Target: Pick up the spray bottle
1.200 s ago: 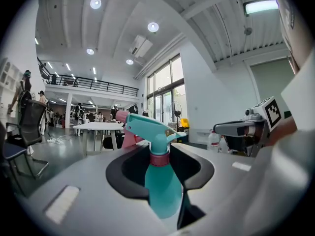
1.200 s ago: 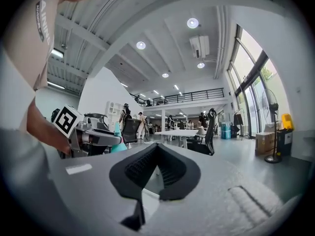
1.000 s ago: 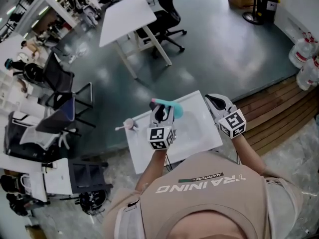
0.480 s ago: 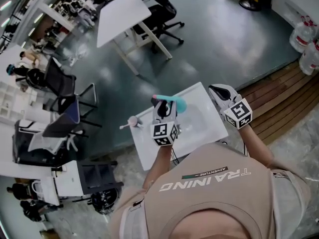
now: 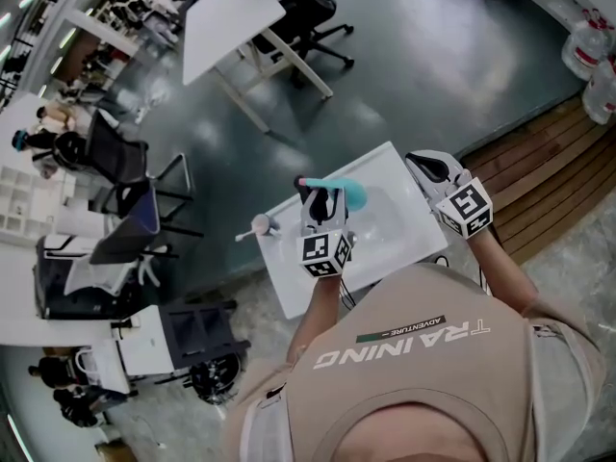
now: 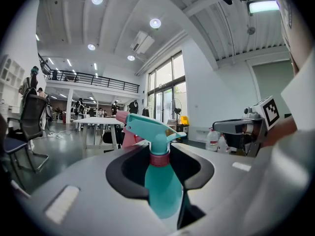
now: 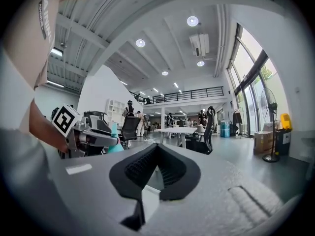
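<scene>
Teal spray bottle point(image 6: 160, 186) stands upright in my left claw point(image 6: 160, 156) — pads pinching its body, over the white table point(image 5: 286, 279). My right claw point(image 7: 156, 152) hangs just beside it — jaws pressed together, nothing between them.

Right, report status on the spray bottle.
Left gripper shut on spray bottle, upright between fingers. Right gripper shut, empty. Pink item at table edge, apart from bottle.
</scene>
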A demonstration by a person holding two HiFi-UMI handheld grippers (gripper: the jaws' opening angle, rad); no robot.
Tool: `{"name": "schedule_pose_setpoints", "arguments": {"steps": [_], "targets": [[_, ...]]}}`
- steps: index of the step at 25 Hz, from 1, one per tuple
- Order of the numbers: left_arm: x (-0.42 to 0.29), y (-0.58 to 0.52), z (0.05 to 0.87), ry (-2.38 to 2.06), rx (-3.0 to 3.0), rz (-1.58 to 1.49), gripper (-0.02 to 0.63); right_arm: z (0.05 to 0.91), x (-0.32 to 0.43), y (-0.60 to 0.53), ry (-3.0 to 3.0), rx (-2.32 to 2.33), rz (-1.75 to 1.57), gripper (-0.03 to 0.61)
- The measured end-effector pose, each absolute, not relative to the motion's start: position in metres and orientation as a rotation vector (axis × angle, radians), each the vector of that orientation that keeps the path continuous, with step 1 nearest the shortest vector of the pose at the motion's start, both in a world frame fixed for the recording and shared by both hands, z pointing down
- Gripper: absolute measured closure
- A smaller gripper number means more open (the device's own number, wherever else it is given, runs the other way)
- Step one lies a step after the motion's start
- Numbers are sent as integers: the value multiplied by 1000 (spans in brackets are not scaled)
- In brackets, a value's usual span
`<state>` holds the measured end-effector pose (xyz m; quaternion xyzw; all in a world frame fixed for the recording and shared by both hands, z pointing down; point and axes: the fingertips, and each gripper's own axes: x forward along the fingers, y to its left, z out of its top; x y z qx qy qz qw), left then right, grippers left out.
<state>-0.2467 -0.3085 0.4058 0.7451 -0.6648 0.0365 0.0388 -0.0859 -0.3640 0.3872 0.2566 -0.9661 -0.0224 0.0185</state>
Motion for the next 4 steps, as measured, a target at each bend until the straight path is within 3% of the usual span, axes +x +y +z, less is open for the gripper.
{"name": "schedule_pose_setpoints", "arguments": {"steps": [4], "targets": [[-248, -310, 409, -2044, 2281, 85, 465, 391, -86, -368, -2994, 798, -71, 577]]}}
